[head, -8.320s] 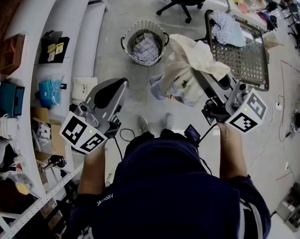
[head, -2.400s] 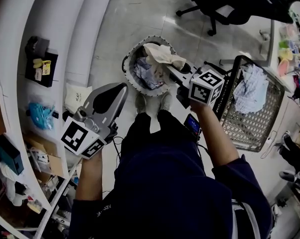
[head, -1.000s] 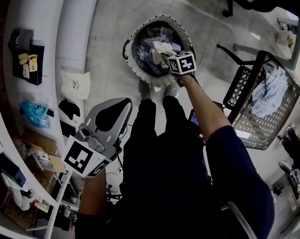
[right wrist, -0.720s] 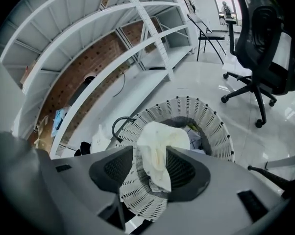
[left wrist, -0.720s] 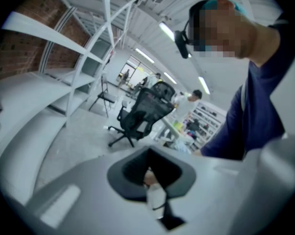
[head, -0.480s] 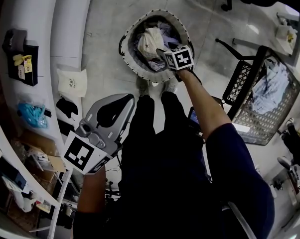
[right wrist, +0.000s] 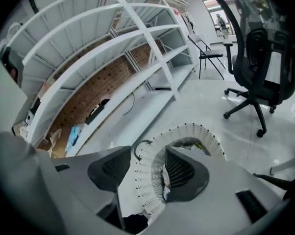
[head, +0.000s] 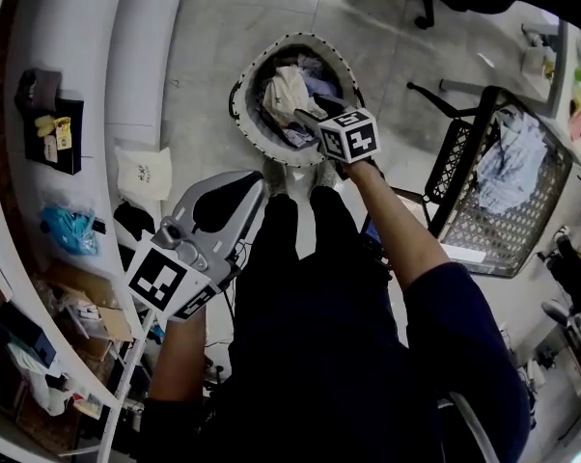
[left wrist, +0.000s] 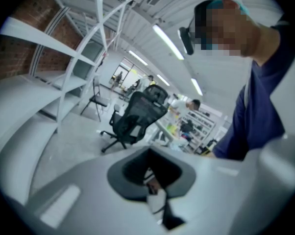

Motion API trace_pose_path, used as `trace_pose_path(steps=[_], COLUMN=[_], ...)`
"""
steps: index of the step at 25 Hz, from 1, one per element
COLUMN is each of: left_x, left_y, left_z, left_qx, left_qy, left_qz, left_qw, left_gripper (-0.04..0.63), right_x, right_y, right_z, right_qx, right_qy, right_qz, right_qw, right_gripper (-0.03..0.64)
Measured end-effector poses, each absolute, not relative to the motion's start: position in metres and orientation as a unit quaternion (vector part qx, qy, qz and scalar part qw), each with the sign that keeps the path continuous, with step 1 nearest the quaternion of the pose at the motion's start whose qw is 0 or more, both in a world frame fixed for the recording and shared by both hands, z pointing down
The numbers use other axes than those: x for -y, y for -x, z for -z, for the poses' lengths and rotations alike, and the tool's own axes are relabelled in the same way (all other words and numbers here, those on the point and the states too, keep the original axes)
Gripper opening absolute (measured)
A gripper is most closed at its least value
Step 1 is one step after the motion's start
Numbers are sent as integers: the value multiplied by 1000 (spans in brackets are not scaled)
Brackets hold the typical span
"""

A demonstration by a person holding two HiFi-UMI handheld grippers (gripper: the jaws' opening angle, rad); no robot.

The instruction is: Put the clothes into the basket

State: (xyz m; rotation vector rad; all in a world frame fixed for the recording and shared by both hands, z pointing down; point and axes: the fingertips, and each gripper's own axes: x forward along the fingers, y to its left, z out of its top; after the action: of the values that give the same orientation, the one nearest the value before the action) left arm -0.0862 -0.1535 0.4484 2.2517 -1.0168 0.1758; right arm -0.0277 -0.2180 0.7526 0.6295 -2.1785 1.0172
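Observation:
The round white basket (head: 244, 114) stands on the floor just ahead of the person's shoes, filled with clothes. A cream garment (head: 283, 87) lies on top inside it. My right gripper (head: 316, 113) hangs over the basket's near side. Its jaws stand wide and are closing slightly, with nothing between them. In the right gripper view the basket's rim (right wrist: 191, 129) shows through the gap of that gripper (right wrist: 148, 156). My left gripper (head: 240, 187) is held low at the left, away from the basket, shut and empty. The left gripper view shows its jaws (left wrist: 151, 174) closed together.
A black wire cart (head: 491, 231) with more clothes (head: 511, 157) stands at the right. White shelves (head: 126, 56) run along the left, with small items on them. An office chair (right wrist: 258, 58) is beyond the basket. A person is partly visible in the left gripper view.
The right gripper opened, let go of the cream garment into the basket and rose above it. The left gripper has stayed shut and hardly shifted.

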Motion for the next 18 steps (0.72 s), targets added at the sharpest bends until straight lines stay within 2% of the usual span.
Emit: trace_pose_path(steps=[3, 7, 18], left_x=[157, 159, 144], left_y=[84, 77, 64], left_z=[-437, -421, -372], left_qx=[384, 373, 345], left_qy=[-865, -877, -905], left_qz=[-60, -55, -39], left_qw=[318, 297, 244], left_gripper=[3, 3, 3], right_x=[218, 224, 200], right_y=[32, 38, 36], right_z=[-701, -625, -479], right_qx=[849, 875, 920], right_qy=[-235, -235, -230], right_qz=[-375, -353, -275], right_qw=[288, 232, 160], right_gripper=[180, 64, 16])
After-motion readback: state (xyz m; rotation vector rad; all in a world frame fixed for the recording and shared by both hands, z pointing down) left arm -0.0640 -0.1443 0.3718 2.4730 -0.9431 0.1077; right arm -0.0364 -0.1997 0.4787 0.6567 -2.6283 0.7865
